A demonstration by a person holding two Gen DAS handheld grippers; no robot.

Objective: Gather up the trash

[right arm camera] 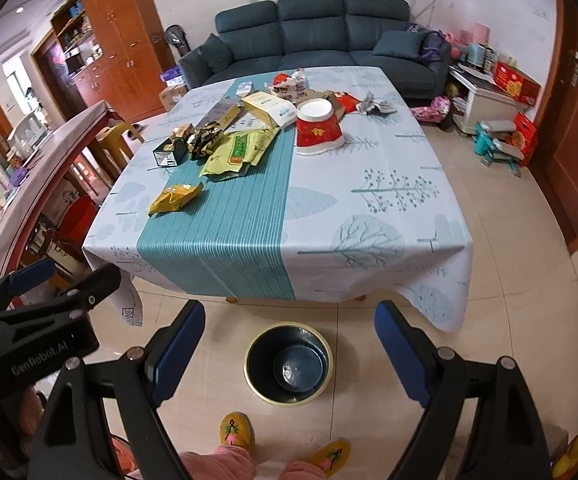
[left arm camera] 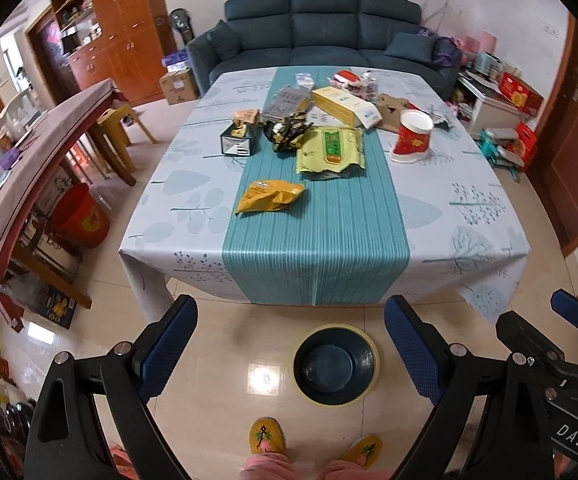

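Left gripper (left arm camera: 291, 348), right gripper (right arm camera: 289, 350) side by side above bin (right arm camera: 289, 368); fingers apart, empty.

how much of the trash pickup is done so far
Nothing looks done yet. The bin on the floor looks empty, with its bare bottom showing. Nothing is in hand: the left claw and right claw are both open, above the floor short of the table. All the trash is left on the table: the yellow bag, green packet, red cup and the boxes behind.
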